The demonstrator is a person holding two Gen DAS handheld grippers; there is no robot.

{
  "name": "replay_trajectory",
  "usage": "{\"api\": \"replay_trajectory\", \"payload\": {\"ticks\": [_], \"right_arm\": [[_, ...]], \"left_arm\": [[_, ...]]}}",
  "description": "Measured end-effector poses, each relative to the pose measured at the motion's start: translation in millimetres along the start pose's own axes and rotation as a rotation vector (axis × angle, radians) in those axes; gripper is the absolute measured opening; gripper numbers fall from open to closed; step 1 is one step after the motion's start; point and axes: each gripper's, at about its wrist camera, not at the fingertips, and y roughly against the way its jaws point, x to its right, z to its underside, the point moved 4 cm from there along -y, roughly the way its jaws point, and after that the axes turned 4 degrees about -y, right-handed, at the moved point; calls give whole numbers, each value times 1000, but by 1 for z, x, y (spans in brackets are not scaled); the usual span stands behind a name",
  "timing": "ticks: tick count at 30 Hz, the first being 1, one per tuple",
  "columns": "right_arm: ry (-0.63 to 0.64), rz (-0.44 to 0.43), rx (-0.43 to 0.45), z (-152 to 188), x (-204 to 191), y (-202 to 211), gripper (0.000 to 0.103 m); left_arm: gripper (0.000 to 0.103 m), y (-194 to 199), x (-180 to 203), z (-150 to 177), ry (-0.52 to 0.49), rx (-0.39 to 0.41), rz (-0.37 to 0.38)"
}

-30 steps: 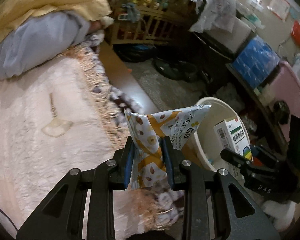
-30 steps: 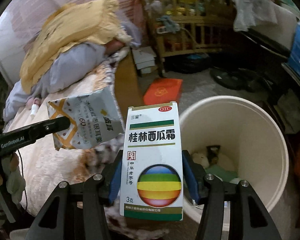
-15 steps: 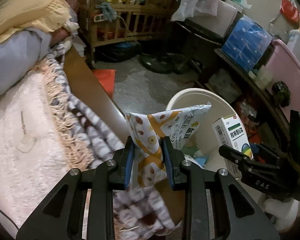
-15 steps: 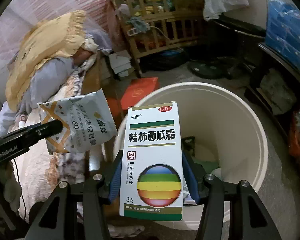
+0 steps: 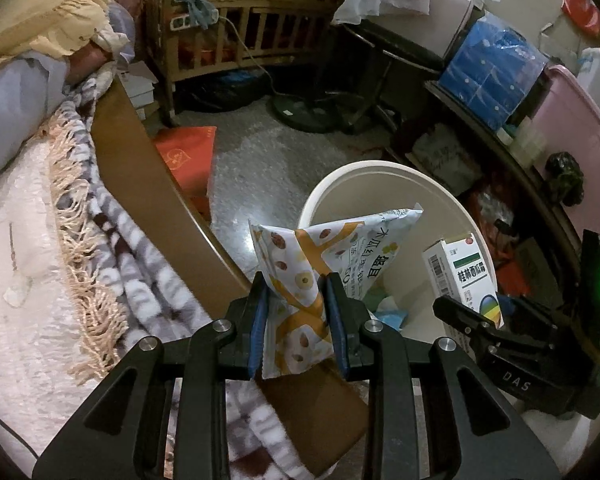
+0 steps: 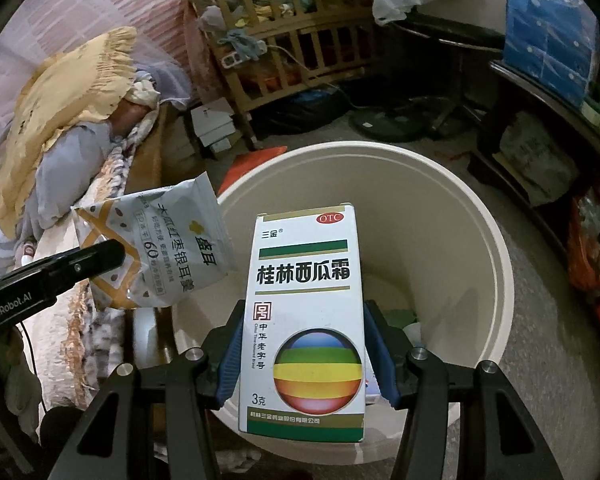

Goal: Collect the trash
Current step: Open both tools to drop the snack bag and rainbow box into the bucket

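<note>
Medicine box (image 6: 304,320) is being held in the right tongs (image 6: 304,360), pads pressing both narrow sides, jaws partly open to the box's width; it's hanging over the bin (image 6: 496,248), above the near rim, printed face to the camera. Long axis is running along the tongs' pointing line, top flap end leading toward the bin mouth. Snack pouch (image 5: 332,256) is being pinched in the left tongs (image 5: 296,312), jaws nearly closed on its crumpled lower end; it's sitting at the bin's bed-side edge, with its free end reaching over the rim. Pouch is fanning out from the pinch, its long edge slanting up toward the bin's middle. Progress, judging by this: both pieces are picked and carried to the bin, neither is dropped yet. Some trash is already lying at the bin's bottom, green and pale scraps. Left to do: let both go over the opening; the pouch probably needs a bit more travel inward so it isn't catching the rim or falling onto the bed frame (image 5: 148,184) beside the bin. Whether more trash is waiting elsewhere, can't tell.
</note>
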Motion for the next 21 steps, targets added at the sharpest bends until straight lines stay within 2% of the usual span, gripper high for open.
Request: {"api": "replay_trajectory", "payload": {"ticks": [9,14,15,16,21], "right_arm": [[-32,8,1,2,10,-4,53],[-58,17,12,3,15,-3,56],[-62,17,17,3,15,-2,62],[-68,17,22,3,16,0,69],[-73,10,48,7,11,10,71]], "left_arm": [[28,-10,5,-1,-3,-10,-6],[40,-10,11,-2,-24,-1,12],[51,-10,13,-2,-31,2,16],[57,-9,15,-2,-36,8,29],[59,-2,18,1,-66,28,23]]}}
